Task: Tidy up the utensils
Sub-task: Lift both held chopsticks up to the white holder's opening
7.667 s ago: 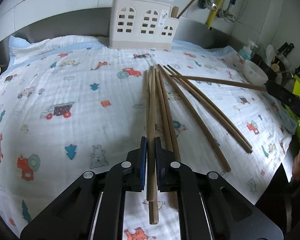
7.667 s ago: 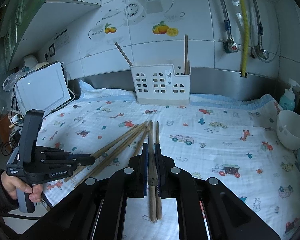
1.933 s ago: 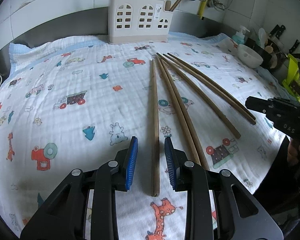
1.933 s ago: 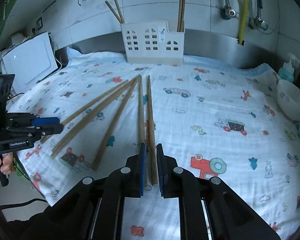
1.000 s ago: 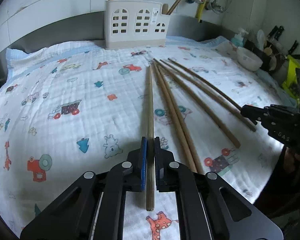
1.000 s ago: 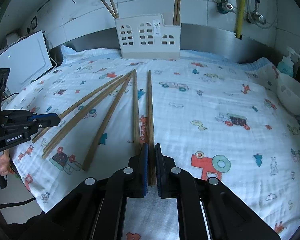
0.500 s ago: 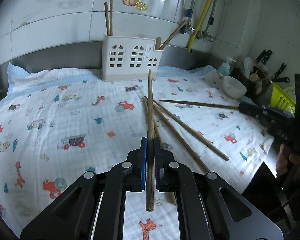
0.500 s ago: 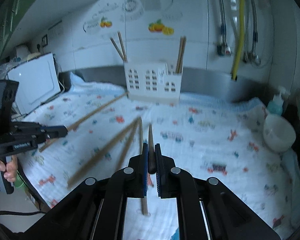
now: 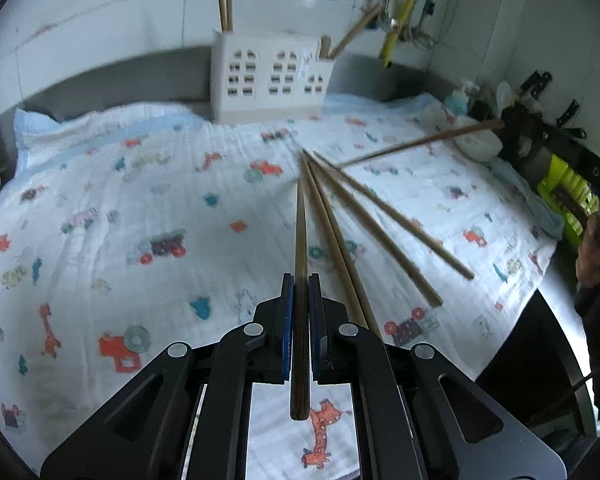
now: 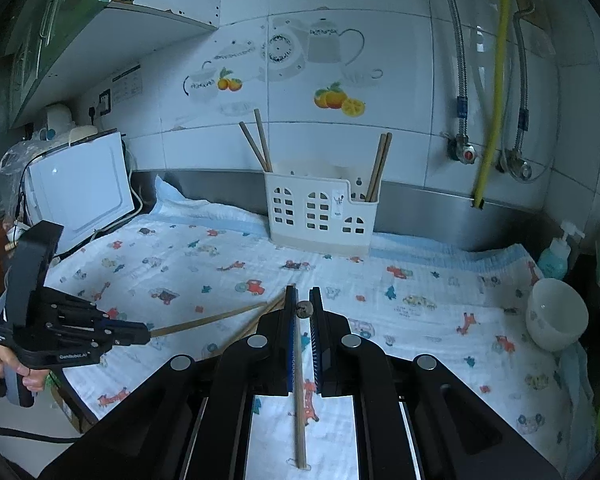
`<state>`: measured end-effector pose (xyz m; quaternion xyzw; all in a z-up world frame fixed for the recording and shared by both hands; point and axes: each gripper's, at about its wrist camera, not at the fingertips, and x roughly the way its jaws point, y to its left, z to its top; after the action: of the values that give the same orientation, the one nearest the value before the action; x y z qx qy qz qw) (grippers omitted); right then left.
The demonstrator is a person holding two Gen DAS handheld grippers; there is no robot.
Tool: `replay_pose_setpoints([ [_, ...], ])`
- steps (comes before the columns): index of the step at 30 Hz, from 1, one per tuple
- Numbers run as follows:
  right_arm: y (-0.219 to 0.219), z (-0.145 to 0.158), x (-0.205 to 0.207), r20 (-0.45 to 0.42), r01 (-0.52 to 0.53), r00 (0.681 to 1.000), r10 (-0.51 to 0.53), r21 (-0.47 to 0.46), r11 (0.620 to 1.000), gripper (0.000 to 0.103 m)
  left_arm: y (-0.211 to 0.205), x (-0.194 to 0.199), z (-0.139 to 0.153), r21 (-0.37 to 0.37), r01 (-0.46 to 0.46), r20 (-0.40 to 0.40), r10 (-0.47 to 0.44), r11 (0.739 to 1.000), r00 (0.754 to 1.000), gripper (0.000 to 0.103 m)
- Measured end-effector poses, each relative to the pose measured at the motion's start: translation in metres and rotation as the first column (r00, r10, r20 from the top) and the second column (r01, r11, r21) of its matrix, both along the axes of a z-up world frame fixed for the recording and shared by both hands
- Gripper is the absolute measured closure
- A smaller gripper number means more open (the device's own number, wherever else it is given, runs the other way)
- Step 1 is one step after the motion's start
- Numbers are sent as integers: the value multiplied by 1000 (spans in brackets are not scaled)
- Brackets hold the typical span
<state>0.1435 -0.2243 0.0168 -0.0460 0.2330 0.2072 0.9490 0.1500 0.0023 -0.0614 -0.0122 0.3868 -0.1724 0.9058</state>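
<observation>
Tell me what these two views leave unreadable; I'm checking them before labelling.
- White slotted plastic utensil holder: its walls hide its inside and the lower ends of the chopsticks standing in it, both views.
- Wooden chopstick held by the right gripper: in the right wrist view it points at the camera, so only its tip shows.
- Dark utensils on the wall rack, left wrist view: blurred, too small to identify.

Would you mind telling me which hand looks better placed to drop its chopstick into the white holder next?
Probably the right: its tool holds a chopstick facing the holder squarely, while the left tool sits off to the side.
</observation>
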Motion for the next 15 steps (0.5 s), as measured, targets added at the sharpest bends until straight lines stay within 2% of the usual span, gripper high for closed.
replay_pose_setpoints([
  [9,4,21,10,27,-18,999,18,3,1000,96,-6,9,30,-19,-26,131,28,999,991,98],
  [15,5,43,24,47,-42,998,41,3,999,96,-11,23,48,-23,-19,166,23,1000,986,98],
])
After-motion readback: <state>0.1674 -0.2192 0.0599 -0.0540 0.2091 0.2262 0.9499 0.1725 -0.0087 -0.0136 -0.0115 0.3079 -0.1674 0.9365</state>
